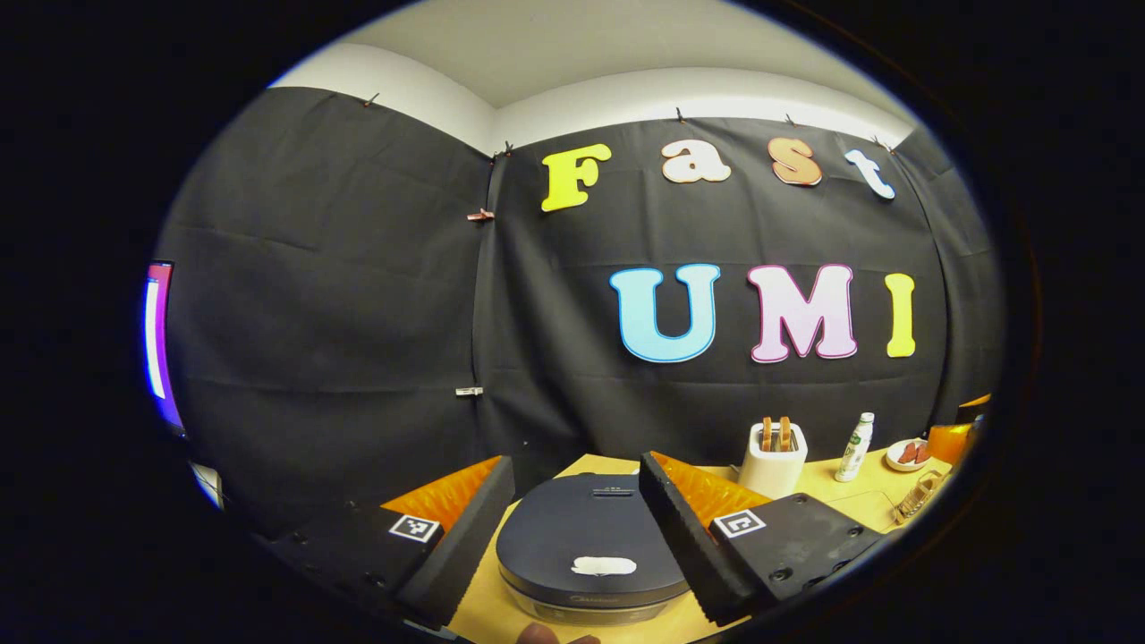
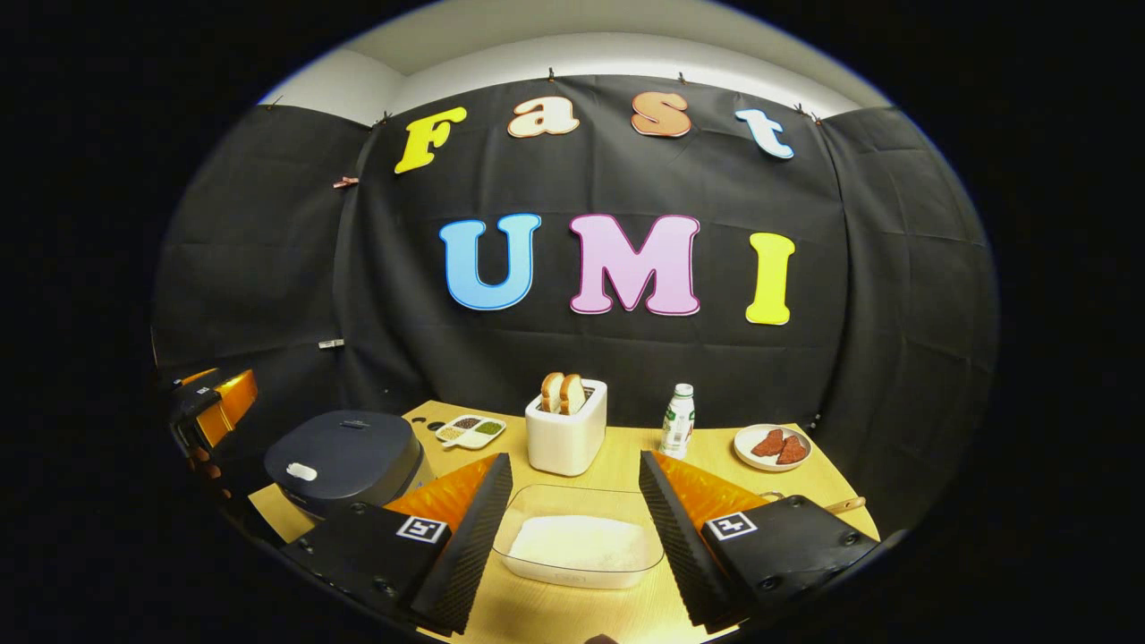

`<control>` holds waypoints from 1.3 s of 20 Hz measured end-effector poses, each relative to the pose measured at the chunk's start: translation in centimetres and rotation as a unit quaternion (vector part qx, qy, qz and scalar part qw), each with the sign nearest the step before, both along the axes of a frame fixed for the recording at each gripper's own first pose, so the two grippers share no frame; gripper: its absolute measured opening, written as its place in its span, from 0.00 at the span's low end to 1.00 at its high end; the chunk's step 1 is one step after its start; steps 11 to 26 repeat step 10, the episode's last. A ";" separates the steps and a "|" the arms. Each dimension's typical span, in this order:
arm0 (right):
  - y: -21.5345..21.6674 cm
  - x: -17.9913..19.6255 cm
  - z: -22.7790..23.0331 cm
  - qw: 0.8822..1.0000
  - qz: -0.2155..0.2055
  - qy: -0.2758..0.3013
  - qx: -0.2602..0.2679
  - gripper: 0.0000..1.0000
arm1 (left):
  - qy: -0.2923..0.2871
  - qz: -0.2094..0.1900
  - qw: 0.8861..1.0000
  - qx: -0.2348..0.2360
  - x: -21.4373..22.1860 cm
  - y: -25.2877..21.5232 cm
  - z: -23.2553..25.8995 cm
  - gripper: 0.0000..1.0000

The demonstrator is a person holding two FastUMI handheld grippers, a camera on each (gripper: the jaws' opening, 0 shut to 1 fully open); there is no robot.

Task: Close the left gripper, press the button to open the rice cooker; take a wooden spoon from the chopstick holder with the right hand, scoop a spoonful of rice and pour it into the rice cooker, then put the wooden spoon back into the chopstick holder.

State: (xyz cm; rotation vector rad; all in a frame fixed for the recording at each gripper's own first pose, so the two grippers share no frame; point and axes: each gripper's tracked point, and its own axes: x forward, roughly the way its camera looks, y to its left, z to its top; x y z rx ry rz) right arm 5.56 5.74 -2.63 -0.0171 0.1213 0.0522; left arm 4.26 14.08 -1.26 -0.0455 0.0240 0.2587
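The dark rice cooker [image 1: 590,537] sits low in the left gripper view with its lid down, a white patch [image 1: 604,565] near the lid's front. My left gripper [image 1: 575,465] is open just above it, one finger on each side of the lid. In the right gripper view the cooker [image 2: 344,461] stands at the table's left. My right gripper [image 2: 573,461] is open over a clear container of white rice [image 2: 580,541]. A tan wooden handle tip [image 2: 845,505] peeks out past the right finger. The left gripper [image 2: 215,402] hangs beside the cooker.
A white toaster [image 2: 565,429] with two bread slices stands behind the rice container. Beside it are a small bottle [image 2: 678,420], a plate of red slices [image 2: 771,445] and a divided dish of grains [image 2: 470,431]. A rack-like holder [image 1: 917,496] lies at the table's right edge.
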 end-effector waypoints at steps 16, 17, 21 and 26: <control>1.1 1.5 0.5 0.999 -0.019 -0.028 -0.011 0.89 | -0.018 -0.020 0.999 0.021 -0.2 2.0 0.7 0.96; 1.1 1.5 0.5 0.999 -0.019 -0.028 -0.011 0.89 | -0.018 -0.020 0.999 0.021 -0.2 2.0 0.7 0.96; 1.1 1.5 0.5 0.999 -0.019 -0.028 -0.011 0.89 | -0.018 -0.020 0.999 0.021 -0.2 2.0 0.7 0.96; 1.1 1.5 0.5 0.999 -0.019 -0.028 -0.011 0.89 | -0.018 -0.020 0.999 0.021 -0.2 2.0 0.7 0.96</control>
